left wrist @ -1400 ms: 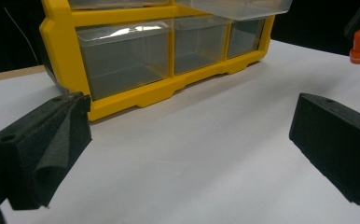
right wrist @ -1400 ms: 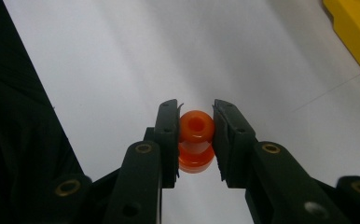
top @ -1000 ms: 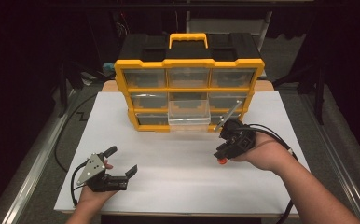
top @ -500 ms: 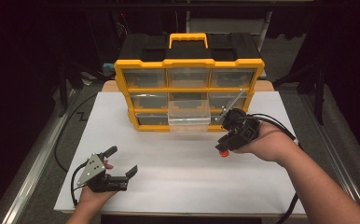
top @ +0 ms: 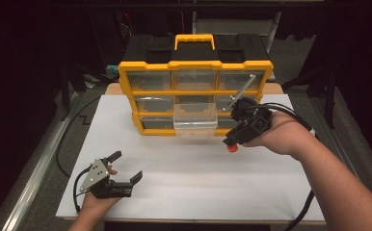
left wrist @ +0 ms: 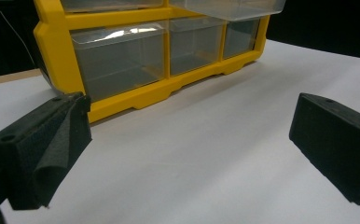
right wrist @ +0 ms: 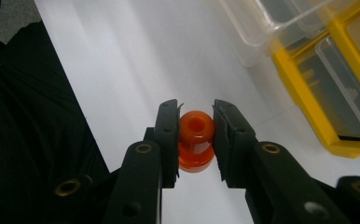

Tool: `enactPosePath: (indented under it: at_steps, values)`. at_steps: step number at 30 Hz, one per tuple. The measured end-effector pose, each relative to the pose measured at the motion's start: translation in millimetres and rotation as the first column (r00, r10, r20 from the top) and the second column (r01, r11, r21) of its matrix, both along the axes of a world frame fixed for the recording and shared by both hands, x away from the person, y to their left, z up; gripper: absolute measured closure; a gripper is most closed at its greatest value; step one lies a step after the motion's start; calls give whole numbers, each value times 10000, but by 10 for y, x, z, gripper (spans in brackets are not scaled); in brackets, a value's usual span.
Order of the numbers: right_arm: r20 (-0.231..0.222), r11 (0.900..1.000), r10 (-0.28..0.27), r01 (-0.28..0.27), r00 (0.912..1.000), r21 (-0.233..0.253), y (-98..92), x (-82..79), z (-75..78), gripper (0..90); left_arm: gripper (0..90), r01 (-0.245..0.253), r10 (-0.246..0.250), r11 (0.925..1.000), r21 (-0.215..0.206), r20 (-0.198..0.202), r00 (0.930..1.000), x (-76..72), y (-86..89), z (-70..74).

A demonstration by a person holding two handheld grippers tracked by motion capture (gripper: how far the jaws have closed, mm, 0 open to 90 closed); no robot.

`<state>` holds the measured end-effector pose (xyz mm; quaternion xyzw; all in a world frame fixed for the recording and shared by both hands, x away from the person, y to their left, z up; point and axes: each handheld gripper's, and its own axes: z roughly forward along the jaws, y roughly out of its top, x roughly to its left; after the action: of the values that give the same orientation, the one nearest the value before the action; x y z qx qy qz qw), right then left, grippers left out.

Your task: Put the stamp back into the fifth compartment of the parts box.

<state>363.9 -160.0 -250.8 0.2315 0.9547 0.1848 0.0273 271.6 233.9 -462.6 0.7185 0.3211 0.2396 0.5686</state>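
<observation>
The right gripper (top: 231, 144) hangs above the white bench (top: 198, 163), just off the front right corner of the yellow plastic organiser with clear drawers (top: 196, 91). Its fingers (right wrist: 169, 135) are pinched on a small orange spool-shaped plastic piece (right wrist: 196, 140), bore facing the camera, one pad on each side. The clear middle drawer (top: 195, 115) of the organiser stands pulled out, just left of that gripper. Down at the near left, well apart from the organiser, the left gripper (top: 126, 168) rests low on the bench, its black foam fingers (left wrist: 43, 149) spread wide with nothing between them, pointing towards the organiser's bottom row.
</observation>
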Motion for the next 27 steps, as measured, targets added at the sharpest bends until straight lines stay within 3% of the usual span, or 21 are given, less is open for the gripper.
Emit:
enactPosePath:
  at_steps: [8, 16, 27]
  values:
    - [0, 9999, 141, -141, 9999, 84, 3, 38, 178, 737, 3, 37, -37, 10000, 2, 1, 10000, -1, 7, 3]
    - [295, 10000, 77, -78, 9995, 47, 38, 79, 417, 737, 3, 85, -85, 10000, -18, -55, 9999, 3, 7, 2]
    - [428, 9999, 96, -98, 9990, 44, 159, 186, 561, 737, 3, 104, -104, 9999, -17, -53, 9999, -1, 14, 5]
